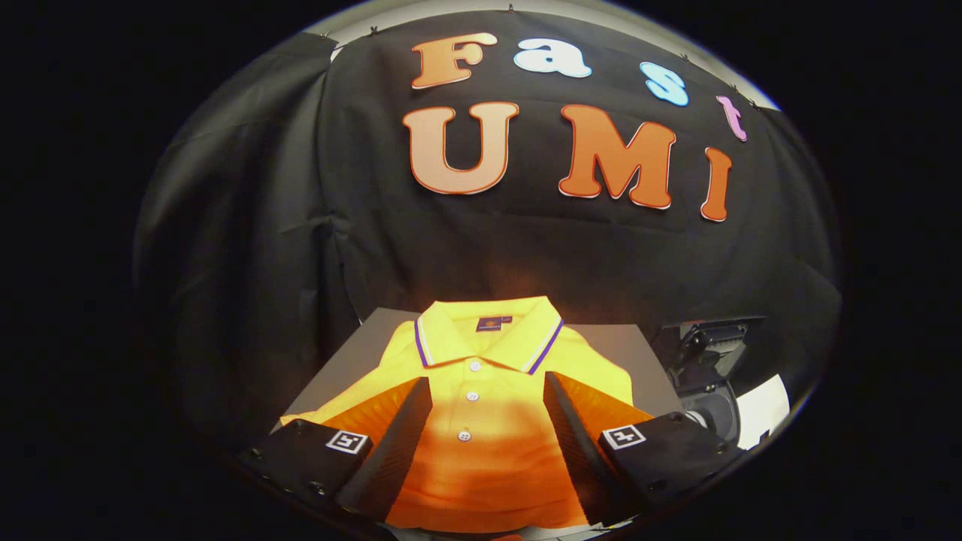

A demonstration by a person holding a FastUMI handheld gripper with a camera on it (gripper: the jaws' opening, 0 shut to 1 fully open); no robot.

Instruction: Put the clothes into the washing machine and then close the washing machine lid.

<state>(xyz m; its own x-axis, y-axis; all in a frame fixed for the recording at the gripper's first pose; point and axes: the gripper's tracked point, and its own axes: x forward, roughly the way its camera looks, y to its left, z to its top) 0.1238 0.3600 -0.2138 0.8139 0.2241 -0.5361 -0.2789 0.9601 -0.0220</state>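
Note:
A folded orange polo shirt (481,421) with a striped collar and white buttons lies flat on a grey table (353,353). My gripper (488,387) hangs just above the shirt's chest, open, one finger to each side of the button placket. Nothing is held between the fingers. Beyond the right finger, off the table's right side, a dark machine part with a round grey opening (710,376) shows, partly hidden by the gripper body.
The black booth wall rises close behind the table's far edge. A white surface (763,409) shows at the right beside the dark machine part. Bare grey table shows on both sides of the shirt's collar.

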